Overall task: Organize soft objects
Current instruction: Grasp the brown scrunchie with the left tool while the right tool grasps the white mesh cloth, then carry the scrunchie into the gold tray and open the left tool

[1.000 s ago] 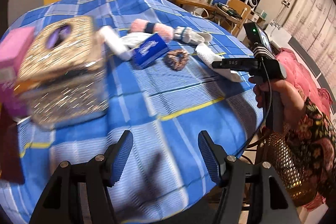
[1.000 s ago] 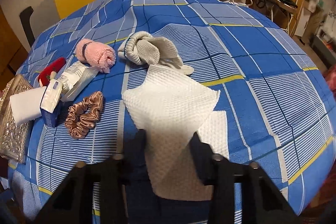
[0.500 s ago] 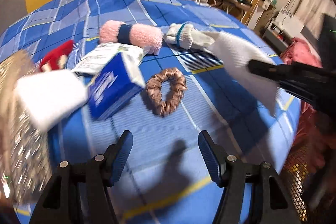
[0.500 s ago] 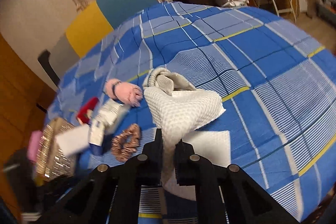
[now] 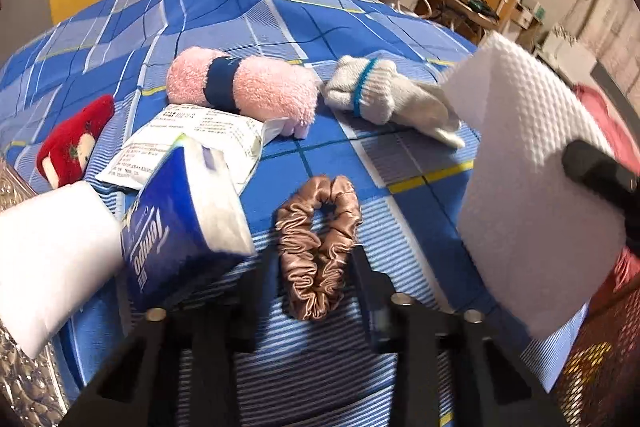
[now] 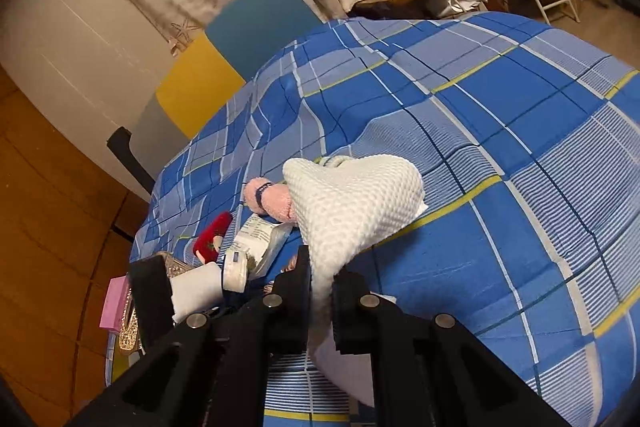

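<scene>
A brown satin scrunchie (image 5: 316,259) lies on the blue checked tablecloth (image 5: 280,11). My left gripper (image 5: 310,269) stands over its near end. The jaws are closing, and the pads touch both sides of the bunched fabric. My right gripper (image 6: 322,267) is shut on a white waffle cloth (image 6: 352,207), which hangs lifted off the table; the cloth (image 5: 528,187) fills the right of the left wrist view. A pink rolled towel (image 5: 240,91) and a grey-white sock bundle (image 5: 384,95) lie further back.
Left of the scrunchie lie a blue tissue pack (image 5: 180,227), a white printed packet (image 5: 192,143), a red plush (image 5: 72,143) and a white block (image 5: 48,259). A glittery box (image 5: 16,367) stands at the far left. A mesh basket (image 5: 592,379) is beyond the table's right edge.
My left gripper swung from the glittery box over to the scrunchie and its jaws came in around it. The right gripper shut on the waffle cloth and lifted it off the table.
</scene>
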Demonstrator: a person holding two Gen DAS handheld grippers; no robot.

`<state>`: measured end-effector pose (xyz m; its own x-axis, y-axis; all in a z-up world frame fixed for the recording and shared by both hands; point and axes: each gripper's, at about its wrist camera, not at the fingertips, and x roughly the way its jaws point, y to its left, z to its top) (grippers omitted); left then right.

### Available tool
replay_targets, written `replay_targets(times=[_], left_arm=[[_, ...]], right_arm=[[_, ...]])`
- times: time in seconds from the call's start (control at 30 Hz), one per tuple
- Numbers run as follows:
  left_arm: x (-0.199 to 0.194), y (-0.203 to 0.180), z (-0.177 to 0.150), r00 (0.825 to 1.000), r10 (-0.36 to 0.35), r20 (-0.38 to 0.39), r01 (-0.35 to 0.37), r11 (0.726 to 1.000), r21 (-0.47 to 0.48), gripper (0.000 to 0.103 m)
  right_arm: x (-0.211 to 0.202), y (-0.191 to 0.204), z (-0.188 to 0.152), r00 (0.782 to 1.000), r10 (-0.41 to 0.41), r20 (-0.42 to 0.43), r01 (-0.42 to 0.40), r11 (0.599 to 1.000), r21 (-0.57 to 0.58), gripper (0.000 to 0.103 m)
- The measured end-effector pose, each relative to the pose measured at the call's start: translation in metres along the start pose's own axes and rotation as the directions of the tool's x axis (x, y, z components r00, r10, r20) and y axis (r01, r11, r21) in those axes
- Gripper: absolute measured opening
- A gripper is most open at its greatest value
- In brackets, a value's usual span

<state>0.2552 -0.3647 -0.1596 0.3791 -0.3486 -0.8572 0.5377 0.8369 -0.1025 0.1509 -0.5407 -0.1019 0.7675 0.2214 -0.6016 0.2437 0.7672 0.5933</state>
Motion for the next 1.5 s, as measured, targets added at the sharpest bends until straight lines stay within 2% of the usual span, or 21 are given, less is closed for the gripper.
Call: replay_targets(times=[0.03,0.07,0.23,0.4,0.47,0.5,0.57,0.63,0.73,0.77,0.83,0.87,0.9,0.97,1.07,1.1,1.17,1.27,1.37,1.43,1.5], left_arm=[[-0.002,0.000,-0.003,1.000,0.003,0.004,-0.003,1.000,0.012,0.024],[-0.004,-0.001,-0.004,1.000,0.001,0.005,-0.001,1.000,0.015,0.023],[-0.022,0.015,-0.027,0.998,-0.061,0.007,0.061,0.995,-0.073,0.021],[-0.045,0.025,-0.053,0.995,-0.098,0.022,0.100,0.989,-0.113,0.021],[-0.056,0.027,-0.064,0.994,-0.107,0.032,0.110,0.988,-0.107,0.021],[-0.062,0.029,-0.069,0.994,-0.104,0.040,0.107,0.989,-0.103,0.021],[-0.071,0.031,-0.079,0.993,-0.108,0.044,0.112,0.989,-0.098,0.021],[-0.080,0.036,-0.089,0.993,-0.104,0.052,0.109,0.989,-0.101,0.021],[-0.092,0.042,-0.101,0.992,-0.108,0.063,0.114,0.988,-0.108,0.021],[-0.095,0.044,-0.103,0.992,-0.109,0.066,0.116,0.987,-0.111,0.021],[-0.103,0.048,-0.109,0.990,-0.118,0.073,0.126,0.984,-0.123,0.021],[-0.105,0.050,-0.110,0.990,-0.121,0.076,0.130,0.983,-0.126,0.021],[-0.109,0.052,-0.113,0.989,-0.123,0.082,0.133,0.982,-0.131,0.021],[-0.115,0.056,-0.115,0.988,-0.123,0.092,0.135,0.982,-0.132,0.021],[-0.126,0.060,-0.123,0.987,-0.116,0.110,0.131,0.983,-0.131,0.021],[-0.129,0.062,-0.125,0.987,-0.116,0.114,0.131,0.983,-0.132,0.021],[-0.134,0.065,-0.128,0.986,-0.115,0.119,0.131,0.982,-0.135,0.021],[-0.142,0.071,-0.136,0.985,-0.116,0.124,0.134,0.980,-0.146,0.021],[-0.148,0.075,-0.140,0.984,-0.125,0.130,0.145,0.977,-0.159,0.021],[-0.154,0.078,-0.143,0.982,-0.128,0.140,0.150,0.975,-0.161,0.021],[-0.161,0.080,-0.146,0.980,-0.128,0.151,0.152,0.976,-0.159,0.021]], right_arm=[[0.001,0.000,0.000,1.000,-0.001,0.000,0.001,1.000,0.002,0.009],[0.001,-0.001,0.000,1.000,-0.002,-0.001,0.002,1.000,0.001,0.009],[0.005,0.003,-0.003,1.000,-0.006,-0.019,0.006,1.000,-0.027,0.009],[0.010,0.013,-0.008,0.998,0.019,-0.051,-0.023,0.997,-0.069,0.009],[0.015,0.017,-0.013,0.994,0.070,-0.088,-0.077,0.994,-0.077,0.009],[0.020,0.017,-0.016,0.985,0.122,-0.125,-0.129,0.990,-0.056,0.009],[0.029,0.015,-0.022,0.973,0.158,-0.169,-0.163,0.987,-0.015,0.009],[0.038,0.011,-0.027,0.971,0.122,-0.207,-0.127,0.992,-0.009,0.009],[0.045,0.003,-0.029,0.976,-0.016,-0.219,0.007,0.999,-0.040,0.013],[0.045,0.001,-0.030,0.974,-0.069,-0.217,0.059,0.997,-0.053,0.017],[0.042,0.003,-0.029,0.969,-0.132,-0.209,0.113,0.989,-0.097,0.028],[0.039,0.006,-0.028,0.968,-0.159,-0.194,0.136,0.983,-0.124,0.042],[0.035,0.011,-0.026,0.966,-0.204,-0.157,0.178,0.970,-0.165,0.061],[0.024,0.024,-0.025,0.954,-0.292,-0.060,0.269,0.930,-0.252,0.084],[0.007,0.045,-0.027,0.916,-0.382,0.123,0.399,0.840,-0.368,0.092],[0.003,0.052,-0.027,0.915,-0.368,0.165,0.403,0.824,-0.397,0.097],[0.001,0.061,-0.029,0.934,-0.310,0.177,0.357,0.824,-0.441,0.102],[0.018,0.077,-0.043,0.961,-0.261,0.095,0.271,0.804,-0.530,0.102],[0.043,0.087,-0.062,0.956,-0.294,0.024,0.240,0.730,-0.640,0.102],[0.056,0.088,-0.074,0.948,-0.319,0.005,0.233,0.683,-0.692,0.097],[0.066,0.084,-0.082,0.939,-0.342,-0.039,0.214,0.670,-0.711,0.079]])
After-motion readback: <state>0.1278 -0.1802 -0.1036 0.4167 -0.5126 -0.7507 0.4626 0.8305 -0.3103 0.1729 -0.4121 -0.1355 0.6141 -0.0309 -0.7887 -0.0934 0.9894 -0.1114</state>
